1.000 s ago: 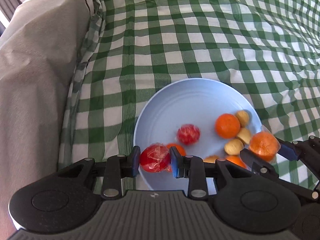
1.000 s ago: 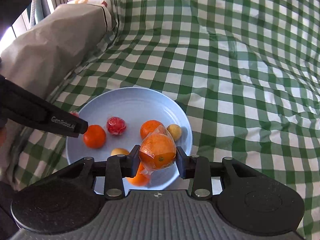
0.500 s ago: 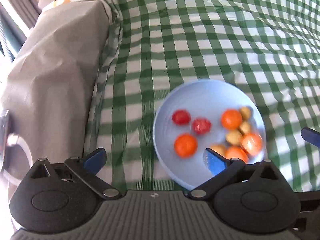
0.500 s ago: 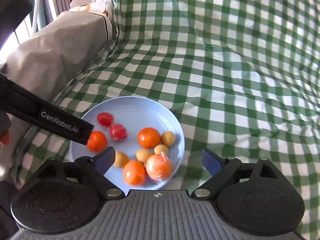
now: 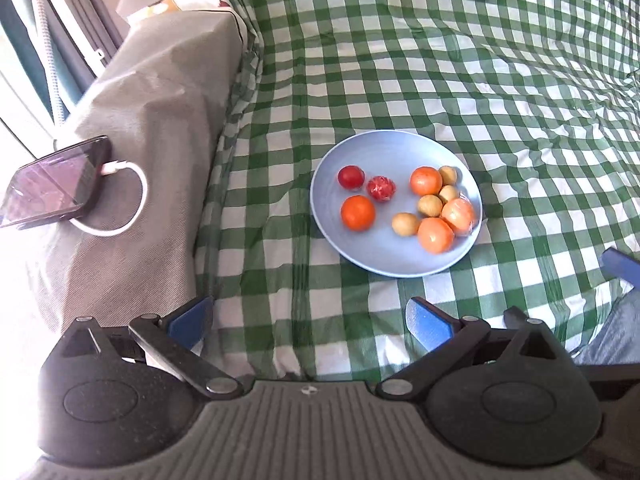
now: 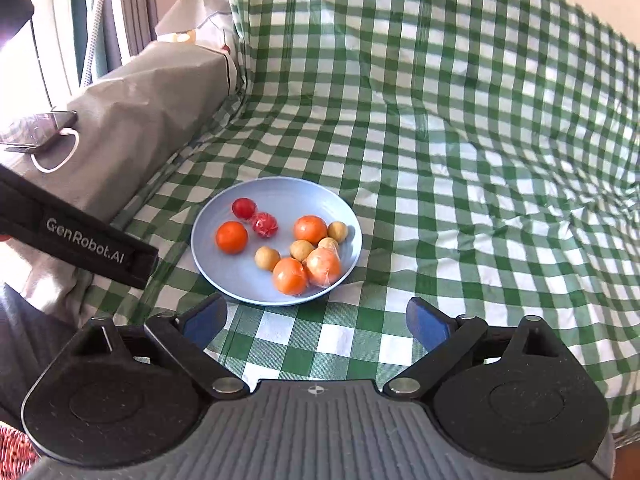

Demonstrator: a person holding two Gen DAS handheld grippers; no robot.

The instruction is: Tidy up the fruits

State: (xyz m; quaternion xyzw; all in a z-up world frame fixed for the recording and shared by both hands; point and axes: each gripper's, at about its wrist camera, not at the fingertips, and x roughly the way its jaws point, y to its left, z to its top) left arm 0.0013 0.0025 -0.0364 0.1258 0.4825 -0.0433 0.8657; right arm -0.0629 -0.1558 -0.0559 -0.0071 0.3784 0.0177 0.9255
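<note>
left gripper (image 5: 308, 318) wide apart, holding nothing, low center | right gripper (image 6: 316, 320) wide apart, holding nothing, low center | blue plate (image 6: 280, 188) mid-frame on green checked cloth (image 6: 460, 160) with oranges, red fruits, small tan fruits; wrapped orange (image 6: 323, 266) at plate's lower right | phone (image 5: 52, 182) far left on grey cover (image 5: 160, 100)

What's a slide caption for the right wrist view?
Right gripper open above a checked cloth, short of a blue plate holding oranges, red fruits and small tan fruits.

Daylight from left, overexposed glare at left edge; soft shadows on checked cloth (image 5: 440, 60); fisheye bending at edges; mostly sharp.
</note>
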